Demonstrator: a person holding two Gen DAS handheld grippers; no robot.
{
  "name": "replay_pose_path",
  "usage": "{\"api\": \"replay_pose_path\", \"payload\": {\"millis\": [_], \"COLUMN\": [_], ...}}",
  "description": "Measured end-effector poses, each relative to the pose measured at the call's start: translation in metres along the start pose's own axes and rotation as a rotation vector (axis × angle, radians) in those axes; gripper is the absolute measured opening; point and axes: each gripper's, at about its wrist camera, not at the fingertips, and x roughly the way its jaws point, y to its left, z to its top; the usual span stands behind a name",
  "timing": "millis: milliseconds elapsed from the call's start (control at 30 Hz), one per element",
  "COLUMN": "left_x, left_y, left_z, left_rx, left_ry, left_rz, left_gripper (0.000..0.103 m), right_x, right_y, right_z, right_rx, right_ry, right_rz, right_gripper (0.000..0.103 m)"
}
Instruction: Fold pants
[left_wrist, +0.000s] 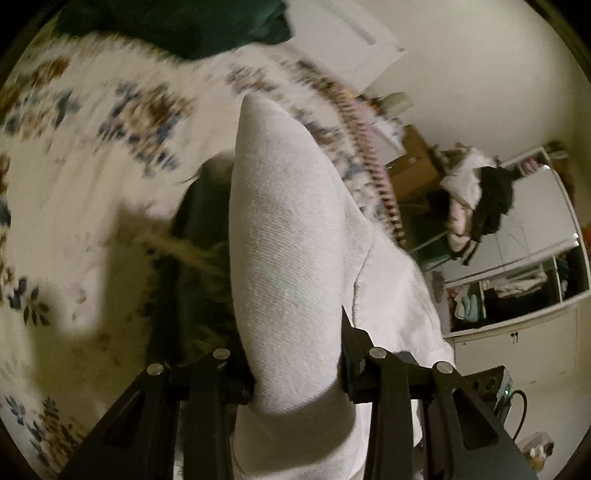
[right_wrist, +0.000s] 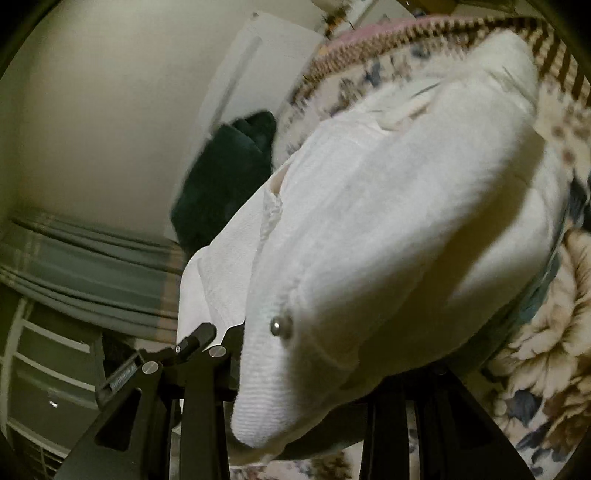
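Bed cover (left_wrist: 92, 177): a white spread printed with blue and brown flowers was seen filling the background, its striped pink-and-brown edge (left_wrist: 373, 166) running beside the pants
Pants (left_wrist: 288, 236): white textured fabric was held up above the bed cover, bunched and draped over both grippers; a ribbed band and a metal button (right_wrist: 276, 325) were seen in the right wrist view
Dark garment (left_wrist: 207, 26): a dark green heap was seen lying on the bed cover, well beyond the pants
Left gripper (left_wrist: 295, 373): its jaws were clenched on a fold of the pants, the cloth being pinched between the two black fingers
Right gripper (right_wrist: 295, 373): its jaws were closed on the pants near the ribbed band; the right finger was mostly covered by cloth
Sharpness: the bed cover was blurred in both views
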Motion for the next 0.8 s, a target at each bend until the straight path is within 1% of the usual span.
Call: {"api": "replay_pose_path", "payload": {"millis": [67, 100, 167, 233, 267, 300, 333, 367, 400, 433, 467, 500, 533, 567, 600, 633, 667, 700, 733, 800], "left_x": [0.003, 0.001, -0.003, -0.010, -0.014, -0.018, -0.021, -0.028, -0.030, -0.037, -0.045, -0.051, -0.057, -0.062, -0.063, -0.066, -0.071, -0.072, -0.078, -0.091], "left_y": [0.015, 0.018, 0.022, 0.017, 0.013, 0.009, 0.005, -0.003, -0.005, -0.013, -0.023, -0.031, -0.041, -0.050, -0.056, -0.064, -0.075, -0.080, -0.090, -0.108], "left_z": [-0.005, -0.004, -0.006, -0.009, -0.011, -0.011, -0.011, -0.014, -0.013, -0.017, -0.022, -0.026, -0.032, -0.037, -0.041, -0.047, -0.056, -0.059, -0.067, -0.081], "left_rx": [-0.023, -0.031, -0.041, -0.031, -0.020, -0.012, -0.002, 0.019, 0.030, 0.052, 0.084, 0.116, 0.148, 0.173, 0.192, 0.209, 0.230, 0.242, 0.260, 0.280], "left_ry": [0.005, 0.006, 0.014, 0.022, 0.025, 0.023, 0.020, 0.008, -0.001, -0.024, -0.053, -0.077, -0.096, -0.105, -0.103, -0.099, -0.094, -0.095, -0.101, -0.122], "left_rz": [0.005, 0.003, 0.001, 0.028, 0.051, 0.078, 0.113, 0.162, 0.192, 0.244, 0.300, 0.343, 0.376, 0.408, 0.439, 0.469, 0.500, 0.512, 0.529, 0.551], "left_gripper": [0.037, 0.038, 0.042, 0.045, 0.045, 0.047, 0.051, 0.052, 0.058, 0.070, 0.076, 0.087, 0.091, 0.094, 0.099, 0.099, 0.099, 0.099, 0.099, 0.099], "right_x": [0.017, 0.018, 0.020, 0.019, 0.016, 0.014, 0.009, 0.008, -0.003, -0.011, -0.017, -0.035, -0.042, -0.051, -0.060, -0.063, -0.074, -0.083, -0.087, -0.103], "right_y": [-0.004, -0.006, -0.006, -0.001, 0.000, 0.003, 0.007, 0.011, 0.014, 0.019, 0.028, 0.022, 0.034, 0.046, 0.057, 0.069, 0.074, 0.081, 0.098, 0.117], "right_z": [-0.005, -0.008, -0.014, -0.016, -0.016, -0.017, -0.017, -0.014, -0.009, -0.007, -0.010, -0.017, -0.013, -0.011, -0.010, 0.003, -0.001, 0.004, 0.004, 0.004], "right_rx": [-0.019, -0.030, -0.053, -0.072, -0.082, -0.092, -0.108, -0.129, -0.154, -0.180, -0.214, -0.249, -0.292, -0.348, -0.409, -0.457, -0.499, -0.539, -0.593, -0.649], "right_ry": [0.028, 0.043, 0.084, 0.119, 0.128, 0.139, 0.155, 0.155, 0.154, 0.150, 0.150, 0.147, 0.136, 0.111, 0.075, 0.038, 0.008, -0.020, -0.053, -0.096], "right_rz": [-0.036, -0.046, -0.081, -0.108, -0.125, -0.146, -0.176, -0.207, -0.240, -0.267, -0.309, -0.349, -0.397, -0.451, -0.510, -0.556, -0.592, -0.629, -0.666, -0.702], "right_gripper": [0.040, 0.045, 0.050, 0.062, 0.065, 0.072, 0.080, 0.085, 0.091, 0.095, 0.096, 0.099, 0.100, 0.102, 0.103, 0.103, 0.103, 0.103, 0.103, 0.103]}}
